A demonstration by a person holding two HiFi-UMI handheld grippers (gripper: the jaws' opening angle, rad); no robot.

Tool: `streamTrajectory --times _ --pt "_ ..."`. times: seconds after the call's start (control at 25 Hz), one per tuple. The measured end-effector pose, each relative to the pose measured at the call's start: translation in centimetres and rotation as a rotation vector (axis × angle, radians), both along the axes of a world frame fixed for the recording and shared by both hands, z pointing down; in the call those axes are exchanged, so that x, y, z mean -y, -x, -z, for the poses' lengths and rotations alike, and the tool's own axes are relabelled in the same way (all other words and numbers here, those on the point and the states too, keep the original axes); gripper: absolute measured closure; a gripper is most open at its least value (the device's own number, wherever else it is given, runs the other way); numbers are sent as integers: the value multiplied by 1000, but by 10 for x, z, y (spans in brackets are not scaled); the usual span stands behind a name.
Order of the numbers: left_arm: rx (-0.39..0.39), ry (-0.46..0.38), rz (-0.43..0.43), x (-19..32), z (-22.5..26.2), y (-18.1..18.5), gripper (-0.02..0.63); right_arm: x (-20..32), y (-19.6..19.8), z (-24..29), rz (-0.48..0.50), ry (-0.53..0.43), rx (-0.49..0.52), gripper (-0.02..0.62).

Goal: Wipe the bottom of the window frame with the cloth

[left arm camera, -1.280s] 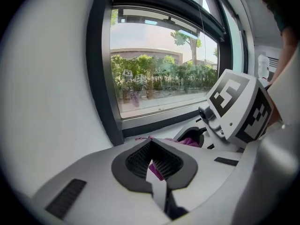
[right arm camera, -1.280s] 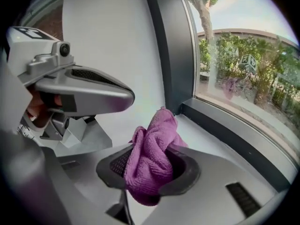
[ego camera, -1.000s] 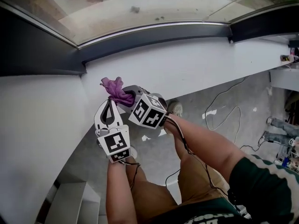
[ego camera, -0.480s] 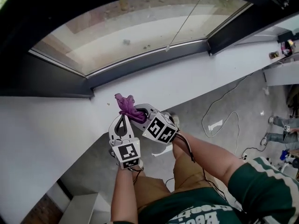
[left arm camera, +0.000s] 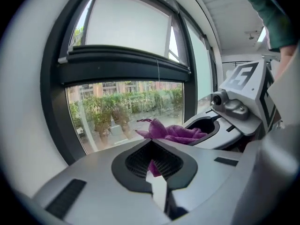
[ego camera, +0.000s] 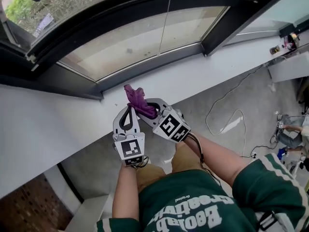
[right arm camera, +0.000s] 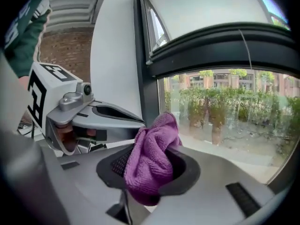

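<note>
- Head view: a wide window with a dark metal frame (ego camera: 154, 61) spans the top. The panes (ego camera: 145, 35) above the bottom rail are clear, with greenery outside at top left.
- A white wall ledge (ego camera: 48, 124) runs diagonally below the frame, from lower left to upper right.
- Grey concrete floor (ego camera: 231, 91) lies right of the ledge, with a thin white cable (ego camera: 227, 115) looping across it.
- The person in a dark green printed shirt (ego camera: 193, 204) fills the bottom, both forearms reaching up toward the ledge.
- The right gripper (ego camera: 147, 108), white-grey with a black-and-white marker cube, angles up-left. Its jaws are clamped on the cloth.
- The left gripper (ego camera: 128, 108), same build, sits just beside the right one and points up. Its jaws are closed tip to tip in a teardrop loop.
- Left gripper view: a sliver of purple shows in the hollow between the ribbed pads. I cannot tell whether it is pinched or just seen through.
- The small purple microfibre cloth (ego camera: 137, 96) is bunched in the right jaws, its top sticking out past the tips.
- In the head view it sits over the ledge, just below the bottom rail. I cannot tell whether it touches.
- Right gripper view: the cloth bulges out of the jaw opening, with the pane and green shrubs behind it.
</note>
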State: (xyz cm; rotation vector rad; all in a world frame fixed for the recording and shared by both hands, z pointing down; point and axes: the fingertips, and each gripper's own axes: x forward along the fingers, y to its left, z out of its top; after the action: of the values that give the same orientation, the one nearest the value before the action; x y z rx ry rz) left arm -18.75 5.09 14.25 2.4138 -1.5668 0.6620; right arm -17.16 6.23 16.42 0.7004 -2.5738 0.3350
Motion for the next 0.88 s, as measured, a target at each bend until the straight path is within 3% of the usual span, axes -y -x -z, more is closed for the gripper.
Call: streamTrajectory --times 0.32,0.6,0.88 --pt "-46 -39 14 -34 78 -2 603 -26 -47 71 -54 -39 36 457" --pt "-89 -119 25 -38 134 0 603 -39 -48 144 -59 -112 139 457" --pt "-117 -152 -17 -41 188 -2 603 -53 -37 229 -15 -314 258 457"
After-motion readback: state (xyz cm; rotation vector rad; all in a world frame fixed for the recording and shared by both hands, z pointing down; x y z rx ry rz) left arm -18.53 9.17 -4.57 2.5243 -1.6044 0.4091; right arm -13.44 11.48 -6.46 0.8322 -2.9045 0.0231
